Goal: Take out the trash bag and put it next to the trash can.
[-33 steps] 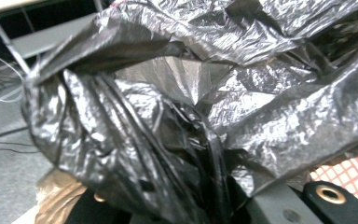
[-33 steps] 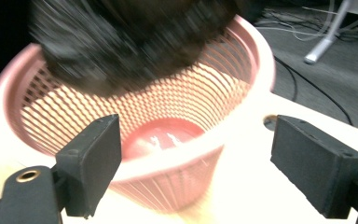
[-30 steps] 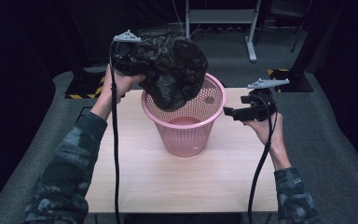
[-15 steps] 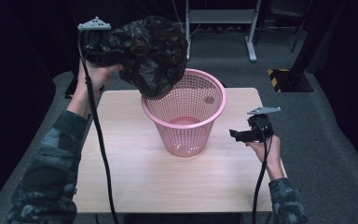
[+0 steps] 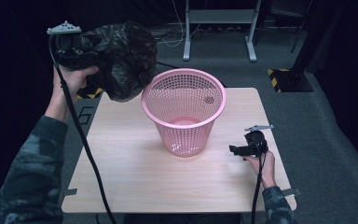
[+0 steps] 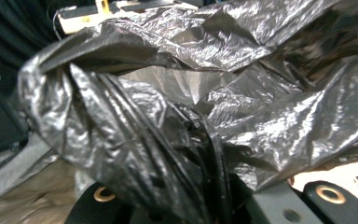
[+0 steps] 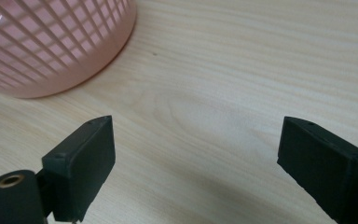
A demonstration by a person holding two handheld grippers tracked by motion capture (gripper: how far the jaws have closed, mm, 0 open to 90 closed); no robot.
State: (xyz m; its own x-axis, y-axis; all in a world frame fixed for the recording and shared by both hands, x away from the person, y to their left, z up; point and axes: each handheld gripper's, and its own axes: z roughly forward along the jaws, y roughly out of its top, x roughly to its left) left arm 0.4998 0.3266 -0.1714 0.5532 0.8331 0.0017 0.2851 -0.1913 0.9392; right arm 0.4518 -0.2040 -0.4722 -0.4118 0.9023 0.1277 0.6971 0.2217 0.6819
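The black plastic bag [image 5: 121, 58] is crumpled and glossy, bunched into a loose ball, held in the air above the table's far left corner; beside it, apart, the pink mesh basket [image 5: 184, 109] stands upright and empty mid-table, toward the far edge.

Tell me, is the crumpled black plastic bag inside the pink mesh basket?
No, the black plastic bag hangs from the left gripper, up left of the pink basket.

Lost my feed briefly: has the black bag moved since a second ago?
Yes. The black bag went left, off the pink basket, held by the left gripper.
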